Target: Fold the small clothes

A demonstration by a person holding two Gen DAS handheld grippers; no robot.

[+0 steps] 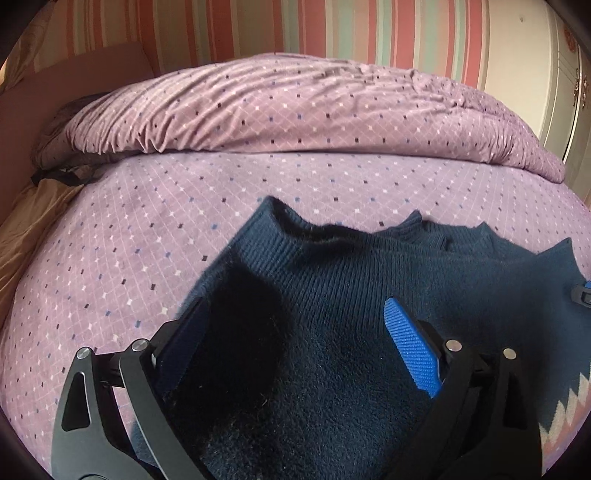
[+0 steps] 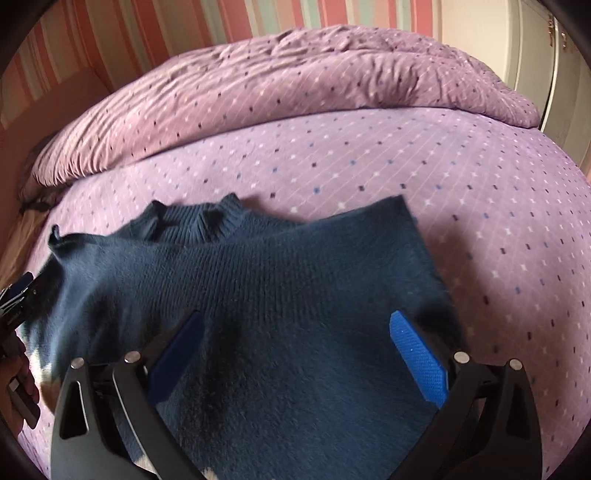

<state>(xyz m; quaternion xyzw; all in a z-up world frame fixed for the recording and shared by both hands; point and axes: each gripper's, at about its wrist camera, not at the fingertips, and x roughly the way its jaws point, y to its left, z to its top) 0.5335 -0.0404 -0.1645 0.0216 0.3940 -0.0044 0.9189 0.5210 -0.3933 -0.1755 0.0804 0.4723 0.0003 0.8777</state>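
Both claws, left gripper [image 1: 295, 339] & right gripper [image 2: 295, 350], wide open over navy ribbed-knit sweater [image 1: 332, 280] on lilac bedsheet [image 1: 147, 221]; pinch matching edges, fold evenly.

Navy sweater [image 1: 332, 295] hides the left claw's [image 1: 295, 332] left finger.

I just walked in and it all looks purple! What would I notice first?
The dark blue sweater jumps out, lying on the purple dotted bed sheet, near the front. Both tools, left and right, are spread wide over it, blue pads apart. Behind it a crumpled purple duvet is heaped before a striped wall.
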